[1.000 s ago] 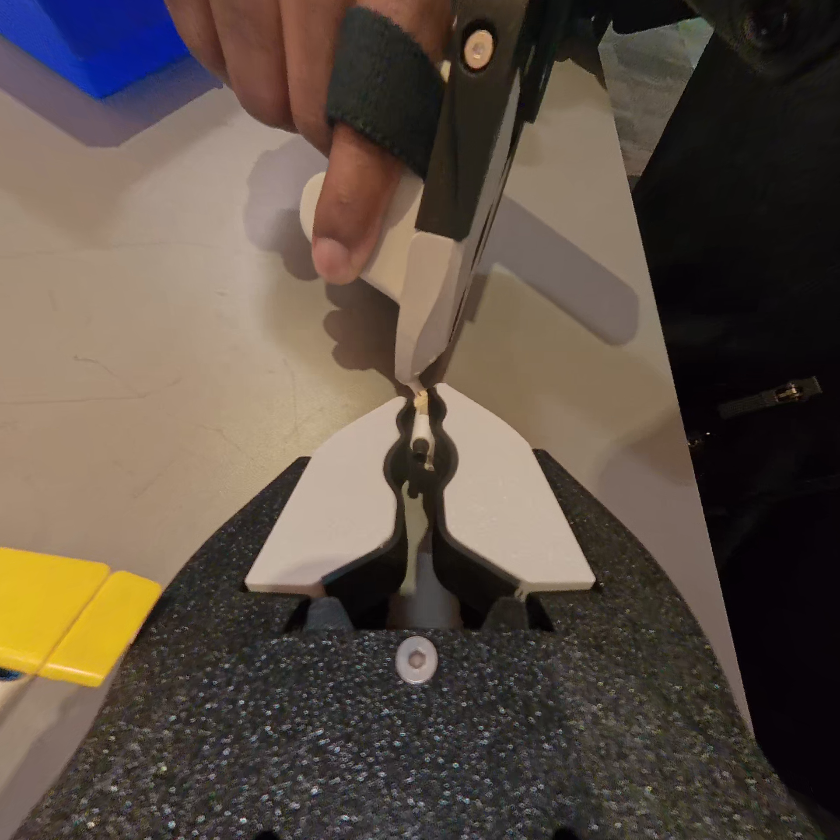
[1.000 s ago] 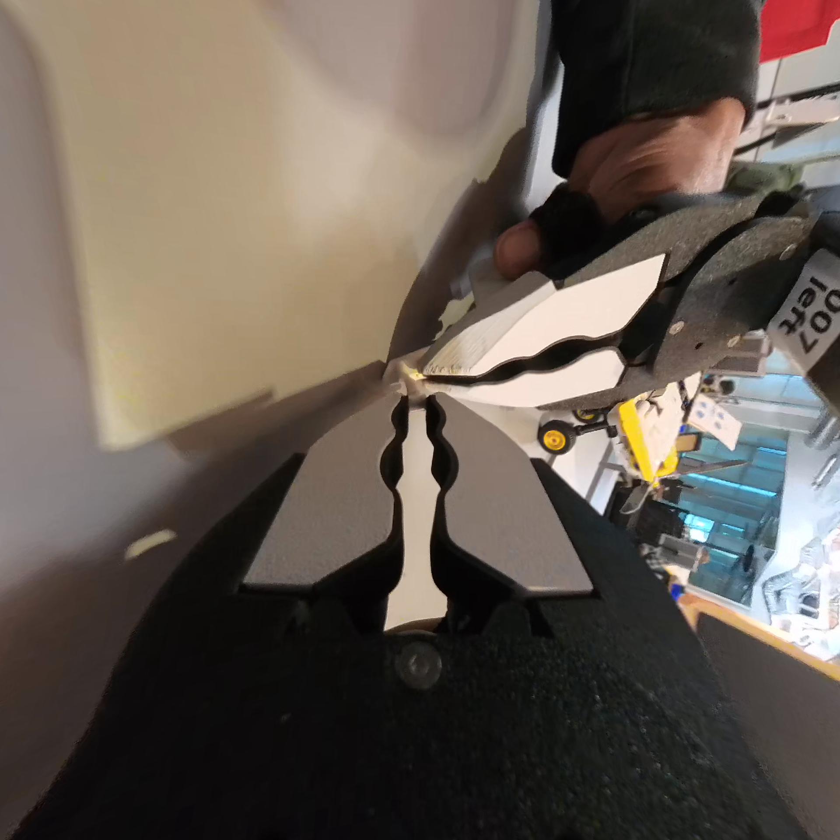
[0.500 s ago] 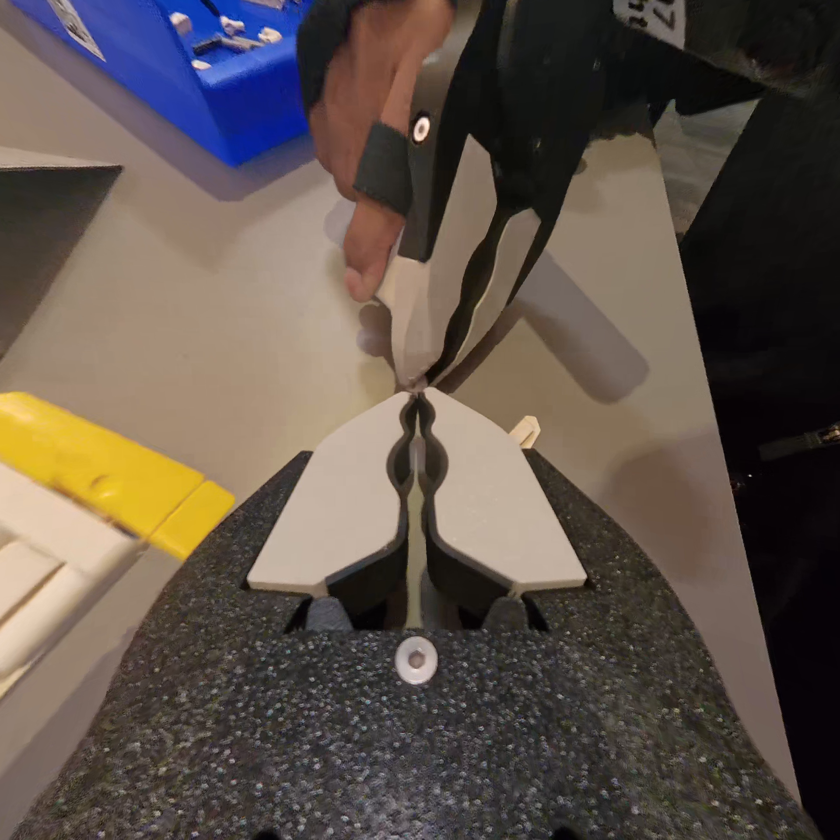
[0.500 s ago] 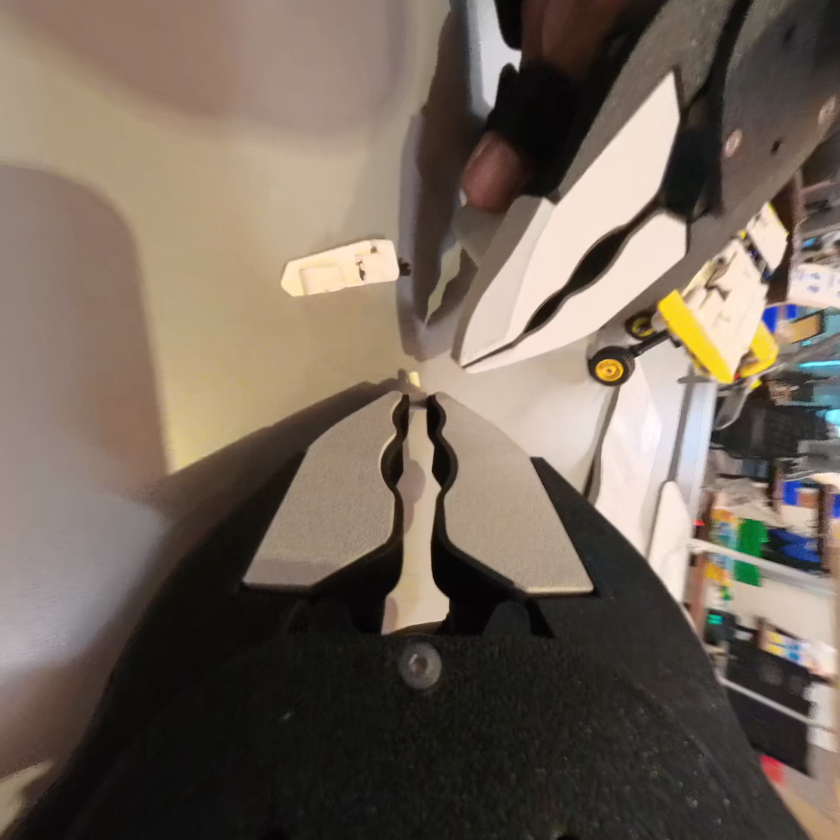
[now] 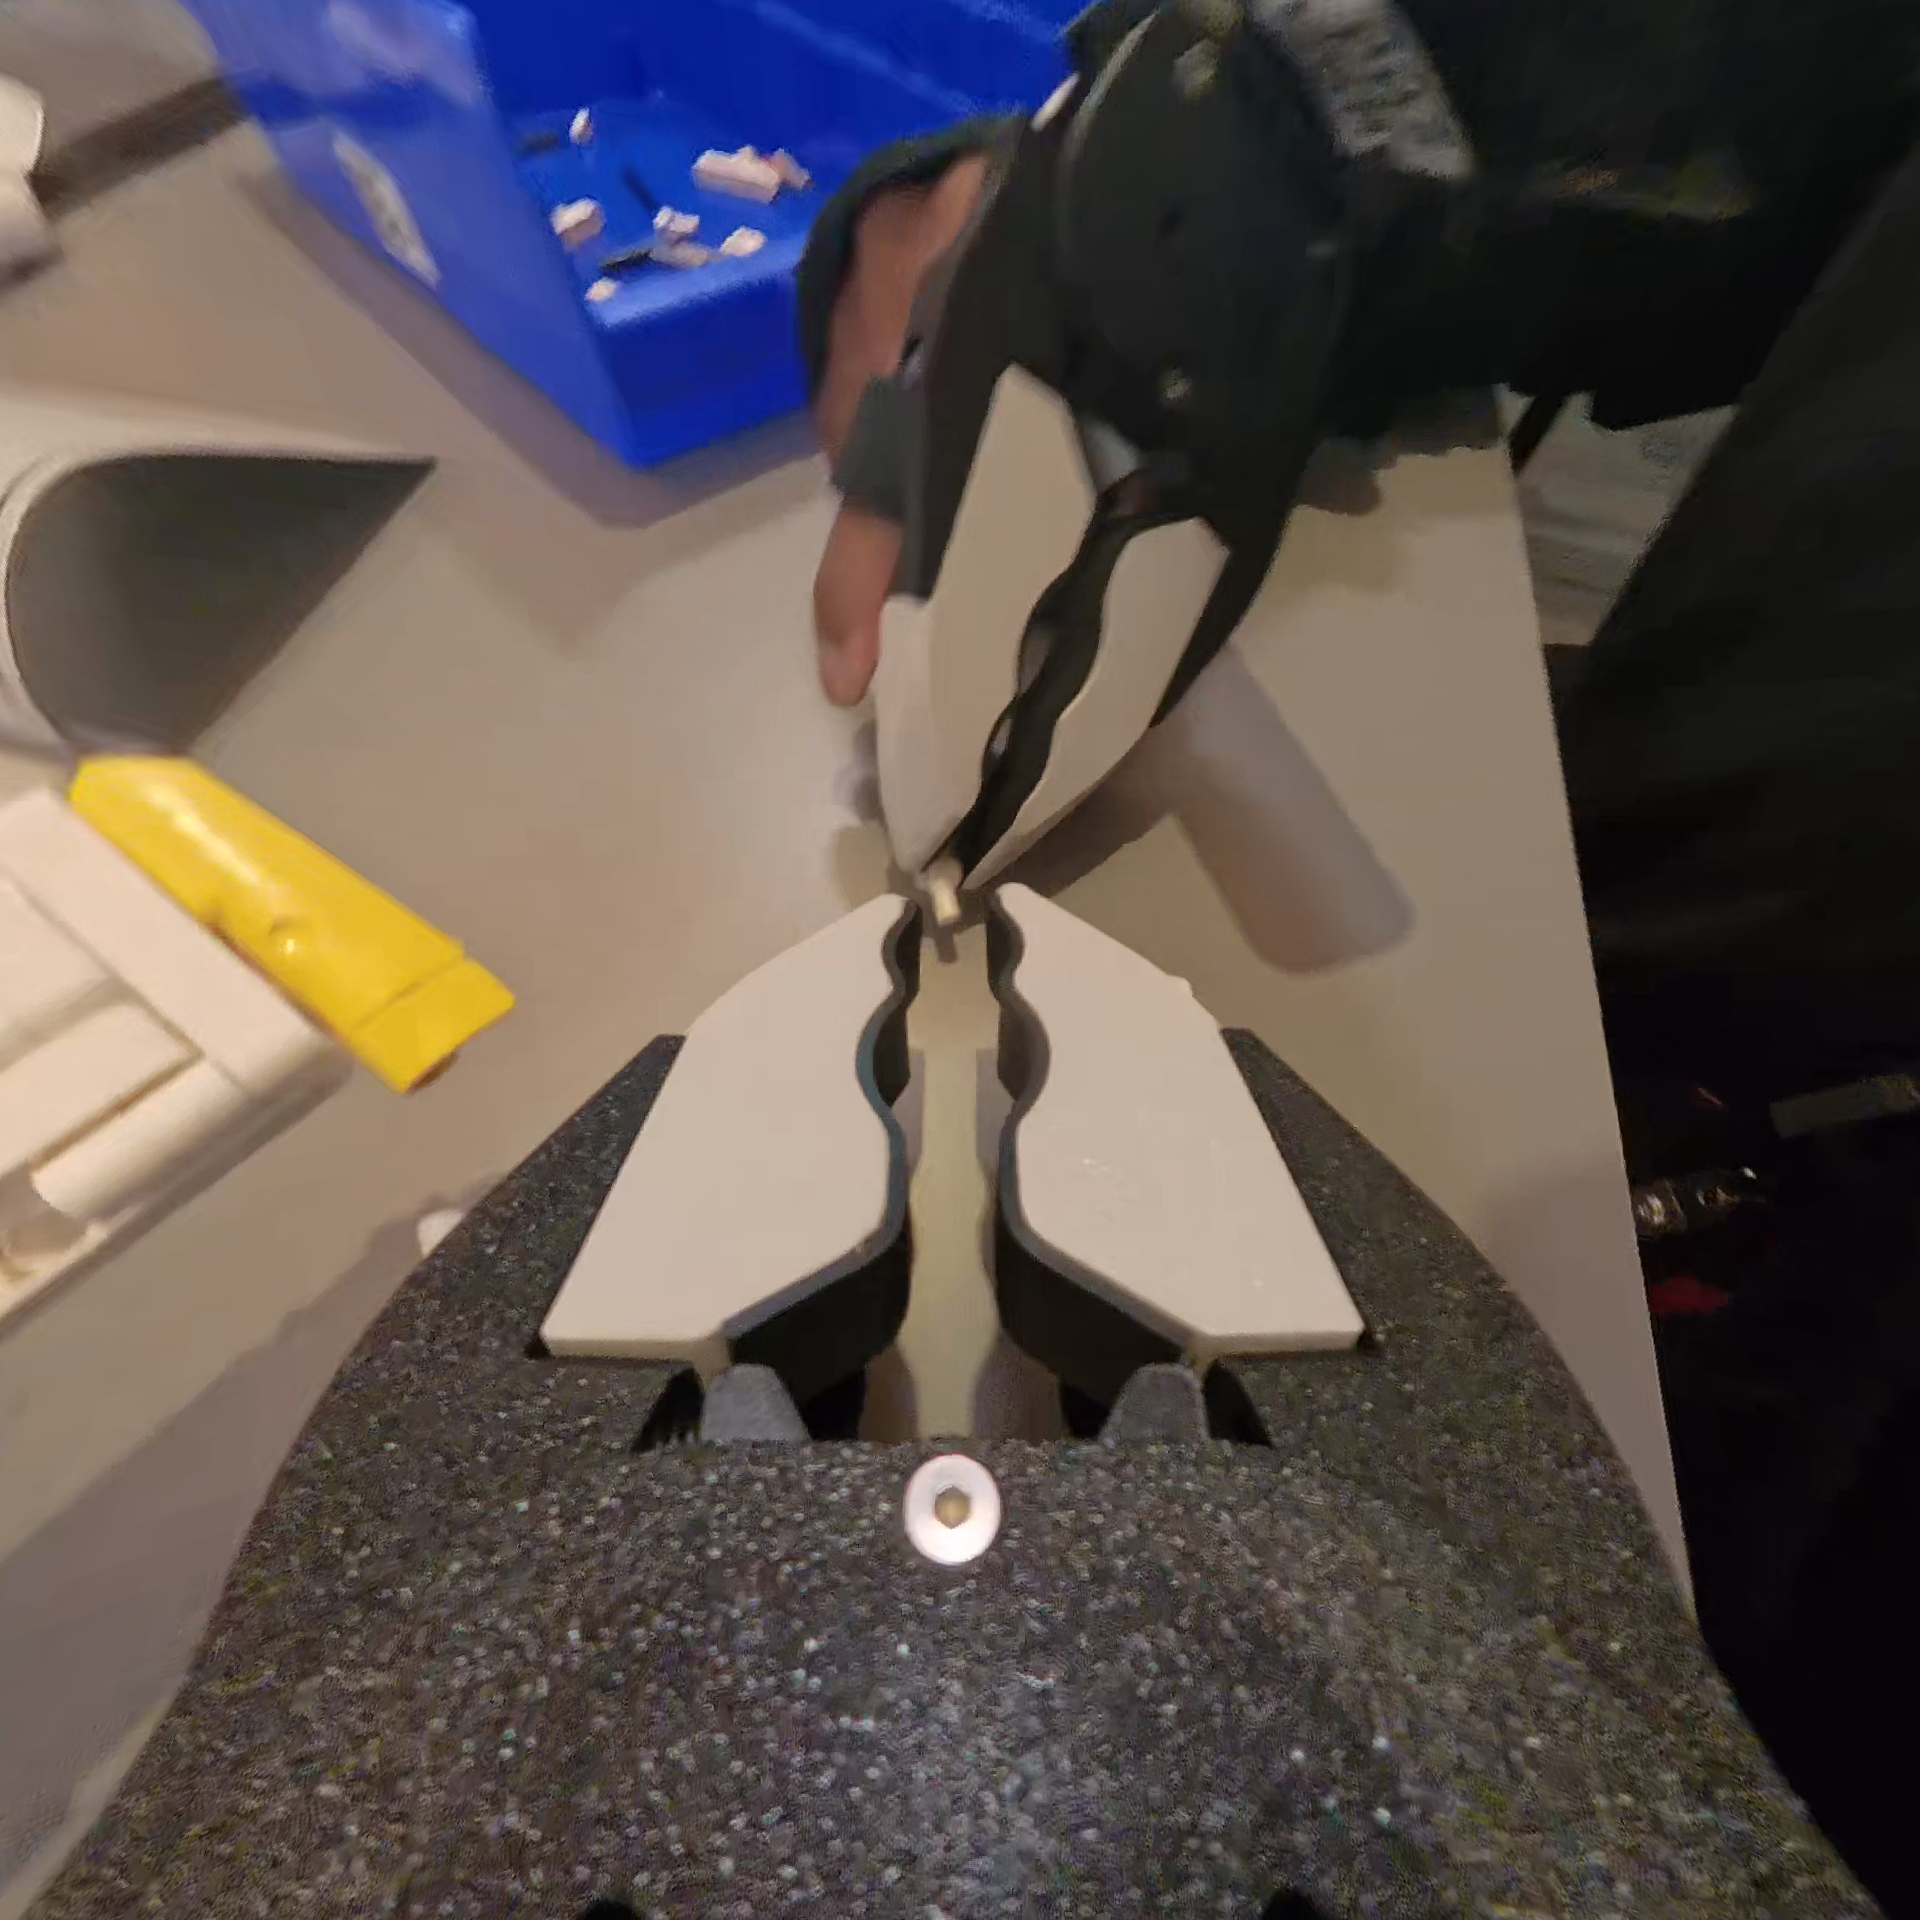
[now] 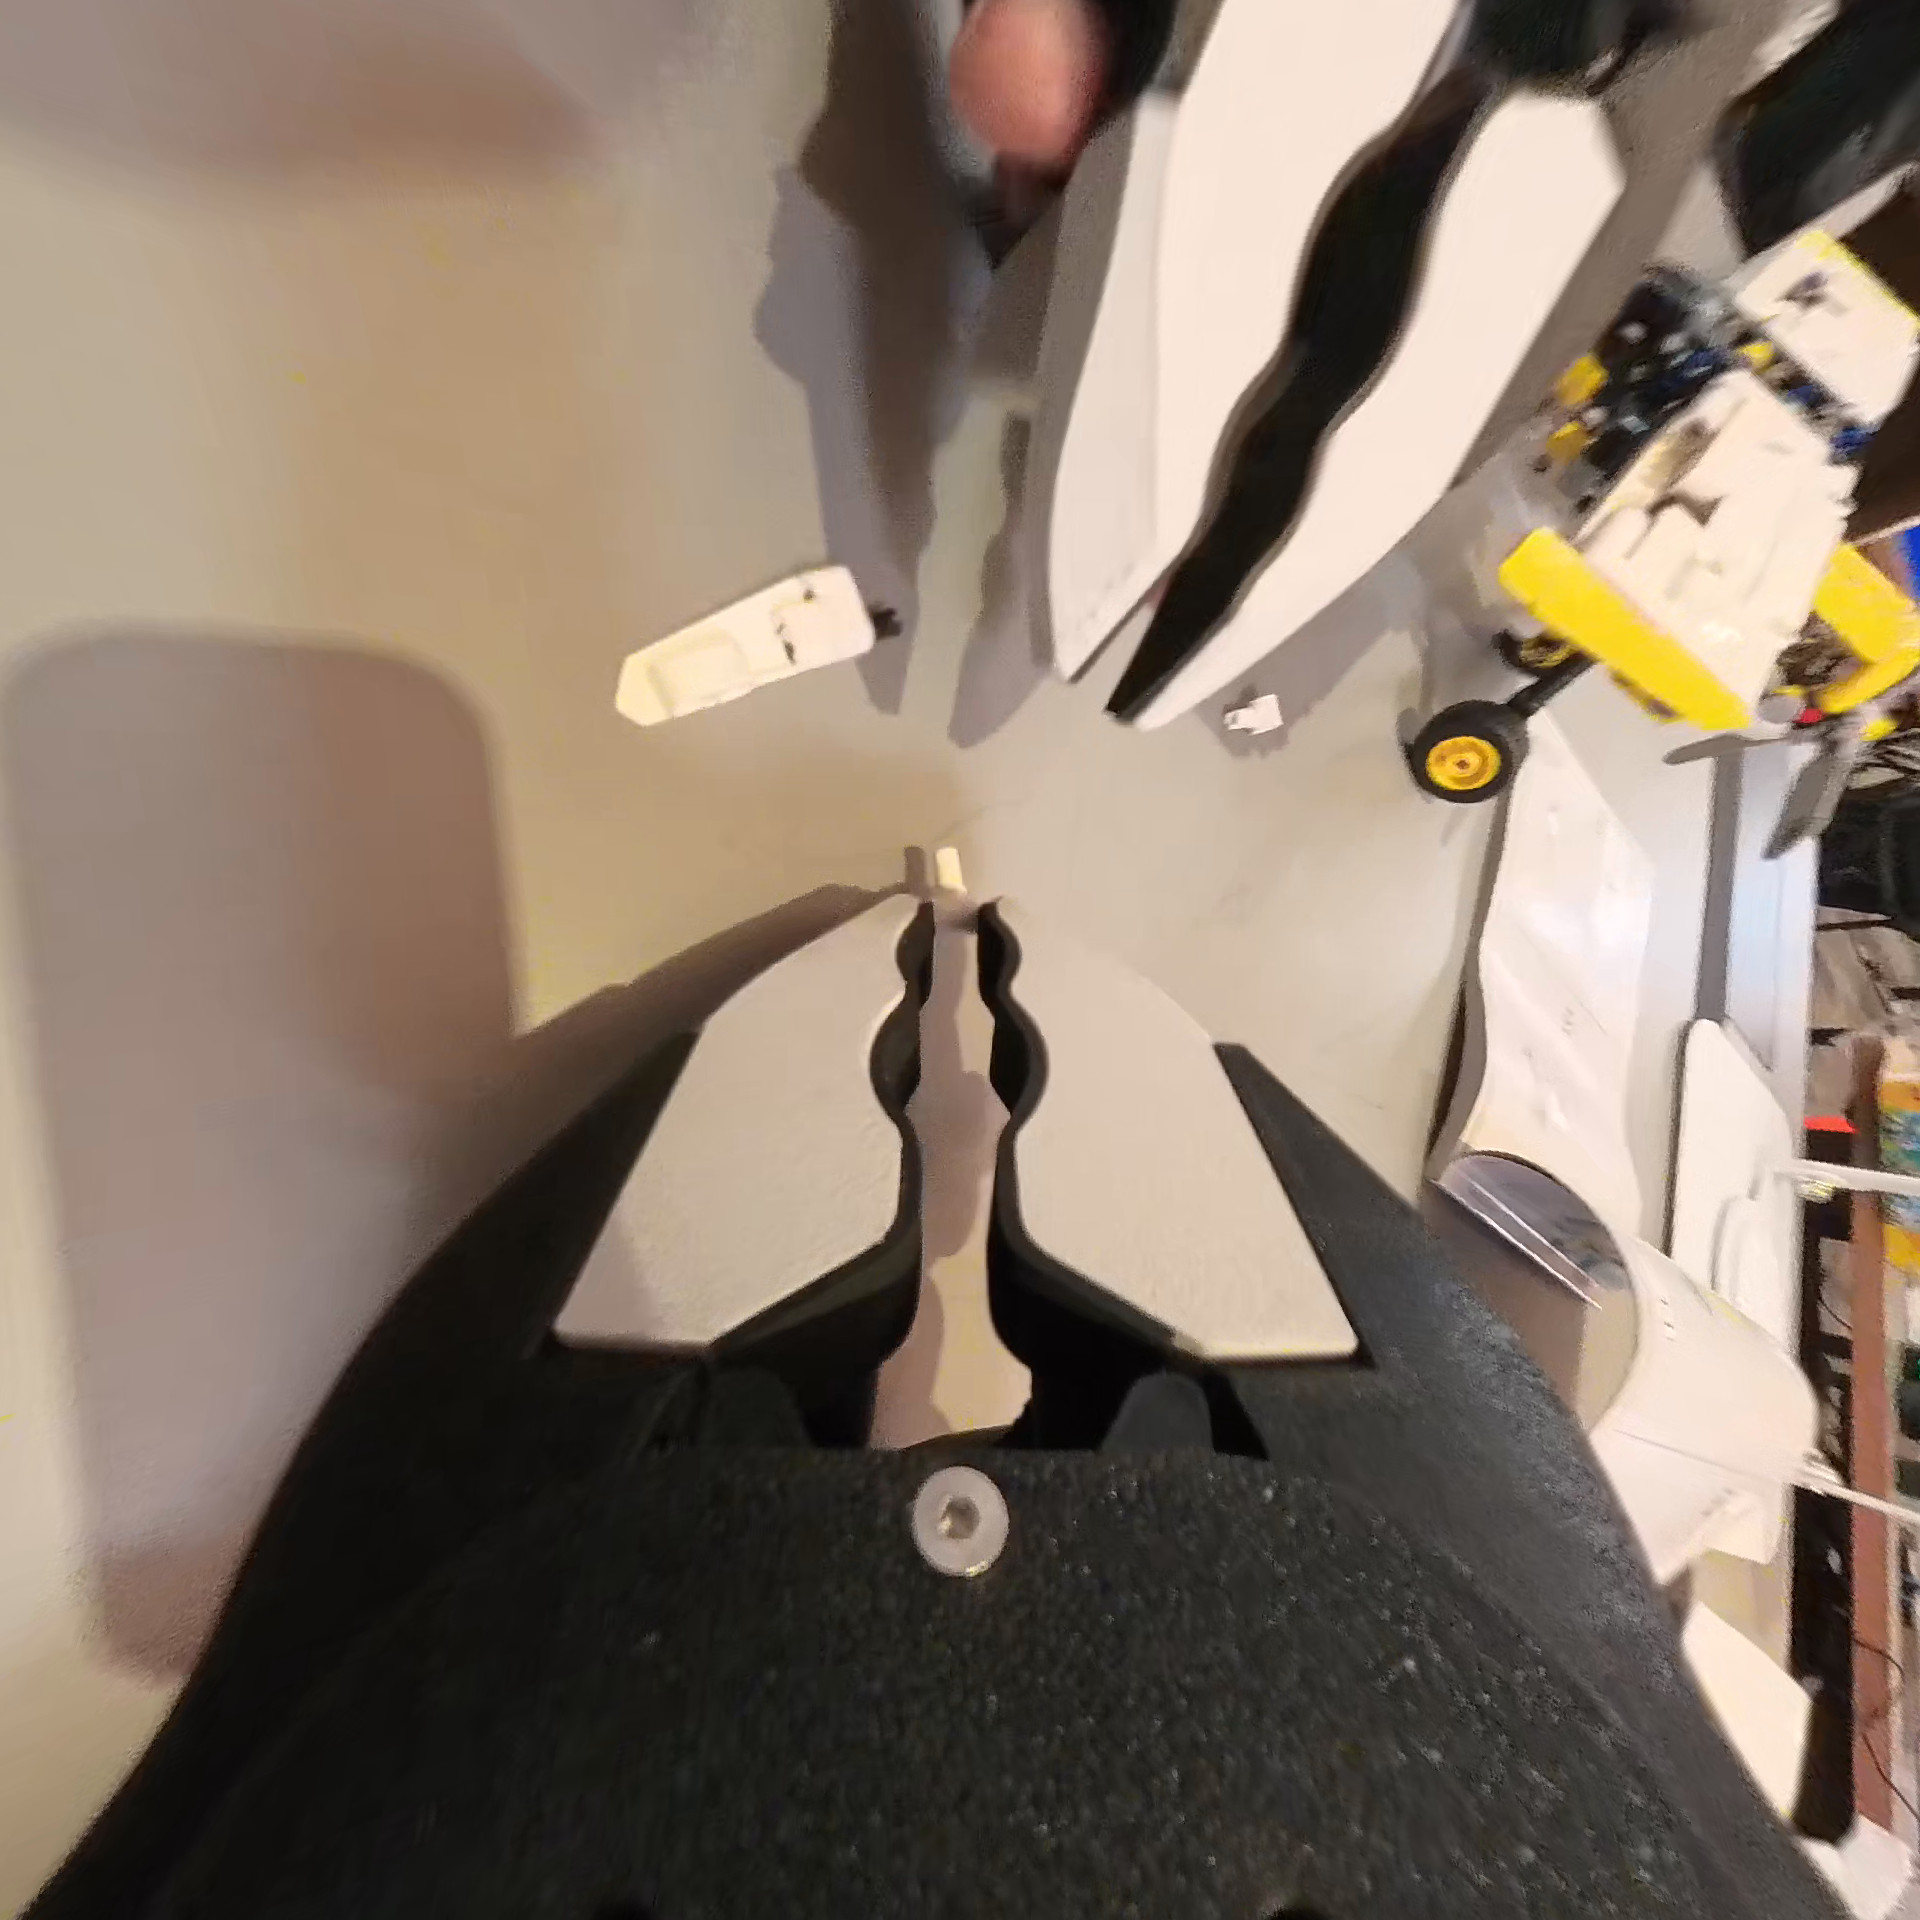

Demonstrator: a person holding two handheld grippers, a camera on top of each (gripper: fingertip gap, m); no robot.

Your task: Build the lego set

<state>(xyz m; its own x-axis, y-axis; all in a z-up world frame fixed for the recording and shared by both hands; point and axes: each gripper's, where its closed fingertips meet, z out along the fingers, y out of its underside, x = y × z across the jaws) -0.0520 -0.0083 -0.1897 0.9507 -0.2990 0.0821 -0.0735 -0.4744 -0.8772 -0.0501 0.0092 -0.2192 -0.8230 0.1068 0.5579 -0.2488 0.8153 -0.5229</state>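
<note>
Left wrist view: the left gripper (image 5: 954, 940) is released, with table (image 5: 623, 779) showing down the gap between its fingers. The right gripper (image 5: 938, 864) comes in from above and pinches a small cream peg (image 5: 943, 900) at its very tips. The peg's free end hangs between the left fingertips, and neither pad presses on it. A blue bin (image 5: 675, 343) of pale bits lies well beyond the peg, and a yellow-and-white model (image 5: 291, 914) is off to its left.

Right wrist view: the right gripper (image 6: 951, 914) is clenched on the peg (image 6: 945, 871), a short, pale stub jutting past its tips. The left gripper (image 6: 1101, 691) hovers near the peg, jaws parted. A flat white piece (image 6: 748, 655) lies on the table beyond the peg.
</note>
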